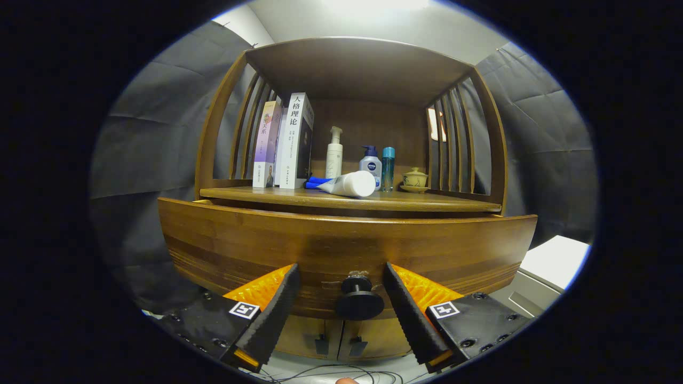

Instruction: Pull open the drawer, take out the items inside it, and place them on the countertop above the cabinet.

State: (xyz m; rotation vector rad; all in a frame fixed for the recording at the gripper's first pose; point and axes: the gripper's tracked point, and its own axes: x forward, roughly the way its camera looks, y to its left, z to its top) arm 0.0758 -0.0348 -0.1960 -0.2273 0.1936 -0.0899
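Wooden and dark brown, a cabinet with slatted sides (453,144) stands in front of me, its upper shelf acting as the desk (405,201) above a wide curved wooden drawer front (256,245). On the desk, at the left, I see two upright books with pale covers (283,141) standing side by side. Just beside them lies a white tube with a blue end (344,184), tipped on its side and pointing toward me. Behind it stand a white pump bottle (334,154), a white bottle with a dark blue pump (371,164) and a slim teal bottle (388,168), all upright and close together. Near the right slats sits a small yellowish lidded cup on a saucer (414,179). Grey cloth walls hang on both sides, and a white box (552,261) stands low at the right.

A round black drawer knob (359,298) juts out from the lower middle of the drawer front. The drawer looks closed or nearly so; I cannot see inside it. Below it are two cabinet doors with small dark handles (339,344), and thin black cables (331,372) trail on the floor.

My tool (339,277) is spread wide, one finger on either side of the knob. Neither finger touches the knob; it sits in the gap between them, with nothing gripped.
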